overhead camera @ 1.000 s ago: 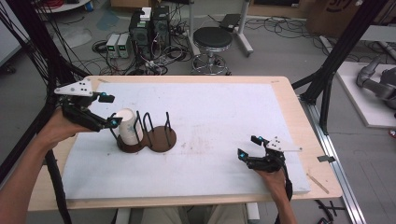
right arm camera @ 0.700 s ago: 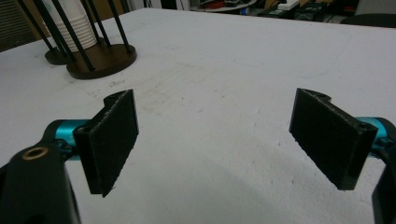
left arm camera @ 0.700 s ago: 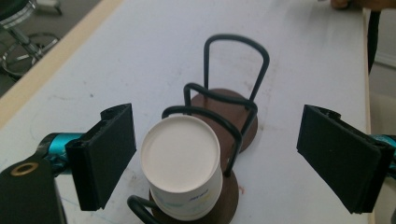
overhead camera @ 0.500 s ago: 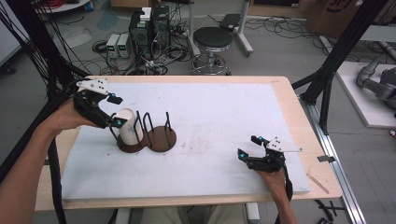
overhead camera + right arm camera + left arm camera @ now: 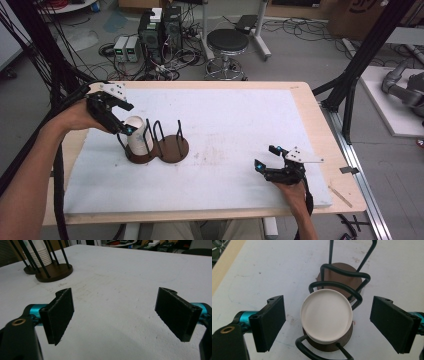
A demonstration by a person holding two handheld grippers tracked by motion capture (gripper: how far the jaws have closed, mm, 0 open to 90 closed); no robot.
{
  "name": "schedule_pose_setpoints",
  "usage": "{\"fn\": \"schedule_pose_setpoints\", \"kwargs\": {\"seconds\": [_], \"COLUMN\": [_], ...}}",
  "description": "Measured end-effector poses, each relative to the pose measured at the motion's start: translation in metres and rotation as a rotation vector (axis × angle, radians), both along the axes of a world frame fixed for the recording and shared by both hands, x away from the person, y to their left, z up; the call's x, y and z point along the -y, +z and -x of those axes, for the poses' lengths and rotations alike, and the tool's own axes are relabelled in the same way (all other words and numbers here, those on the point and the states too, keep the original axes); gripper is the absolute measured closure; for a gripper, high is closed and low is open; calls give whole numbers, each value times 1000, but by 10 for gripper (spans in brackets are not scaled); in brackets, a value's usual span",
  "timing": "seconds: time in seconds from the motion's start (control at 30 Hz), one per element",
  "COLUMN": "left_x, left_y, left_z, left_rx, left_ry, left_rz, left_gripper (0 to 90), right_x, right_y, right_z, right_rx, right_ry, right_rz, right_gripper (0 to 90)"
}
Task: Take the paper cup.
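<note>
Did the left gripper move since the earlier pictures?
Yes. The left gripper moved rightward over the white cup stack in the wire holder; its jaws have been closing, not touching yet.

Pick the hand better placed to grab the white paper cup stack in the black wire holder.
Left. The left gripper hangs over the stack of white paper cups, jaws open either side, just closing. The right gripper rests far across the white table mat.

cup stack: matt white paper | holder: black wire, brown wooden bases
</note>
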State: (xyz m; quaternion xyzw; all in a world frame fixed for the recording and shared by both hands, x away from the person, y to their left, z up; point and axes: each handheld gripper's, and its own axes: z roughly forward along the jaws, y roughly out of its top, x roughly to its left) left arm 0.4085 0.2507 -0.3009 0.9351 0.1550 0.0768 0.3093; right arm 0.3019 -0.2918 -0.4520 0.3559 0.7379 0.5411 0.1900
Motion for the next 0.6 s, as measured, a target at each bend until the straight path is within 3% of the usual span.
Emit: {"fn": "schedule_pose_setpoints", "kwargs": {"seconds": [0.07,0.3,0.4,0.6], "left_x": [2,9,12,12], "left_y": [-3,-12,-18,-19], "left_z": [-2,-8,-12,-13], "left_rx": [-12,-54,-73,-83], "left_ry": [-4,-12,-4,-4], "left_rz": [-35,-69,-103,-124], "left_gripper": [129,129,138,153], "right_x": [0,0,0,0], "right_y": [0,0,0,0], "right_z": [0,-1,0,1], "right_rx": [0,-7,1,4], "right_ry": [-1,5,3,2], "right_rz": [0,2,3,-1], "right_gripper": [158,158,158,158]}}
